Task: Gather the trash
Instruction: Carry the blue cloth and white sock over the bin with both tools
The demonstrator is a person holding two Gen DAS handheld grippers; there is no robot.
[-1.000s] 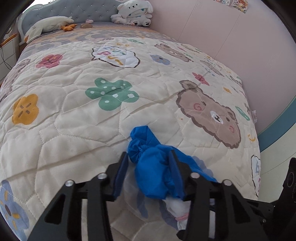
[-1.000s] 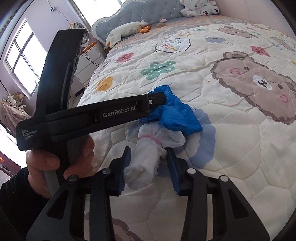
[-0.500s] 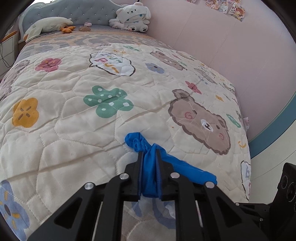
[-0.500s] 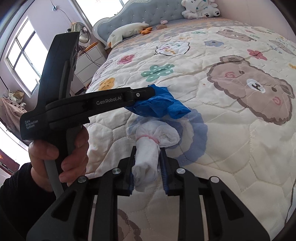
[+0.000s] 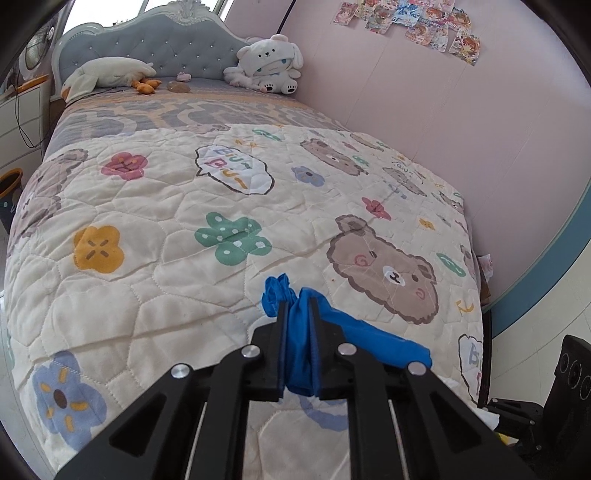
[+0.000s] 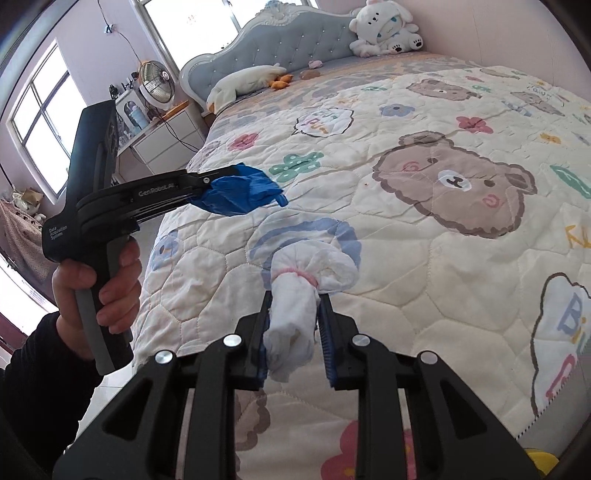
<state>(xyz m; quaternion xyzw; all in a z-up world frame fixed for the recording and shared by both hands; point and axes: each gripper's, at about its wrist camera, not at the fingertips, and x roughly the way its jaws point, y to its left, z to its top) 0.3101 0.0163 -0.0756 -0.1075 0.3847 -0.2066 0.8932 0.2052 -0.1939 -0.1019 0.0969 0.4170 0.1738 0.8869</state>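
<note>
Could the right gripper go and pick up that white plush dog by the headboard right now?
Probably not yet. The right gripper is shut on a white bundled cloth, so its fingers are full. The white plush dog sits far up the bed against the headboard, with the whole quilt between.

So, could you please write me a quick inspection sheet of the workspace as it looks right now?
Surface: bed quilt with bear and flower print, wrinkled.
Job's things: blue glove and white sock, both lifted off the quilt.
Clutter: plush dog, goose plush at the headboard.
Grippers: left gripper shut on blue glove; right gripper shut on white sock.
Cables: cord across the nightstand.
Surroundings: fan, wall stickers.
</note>
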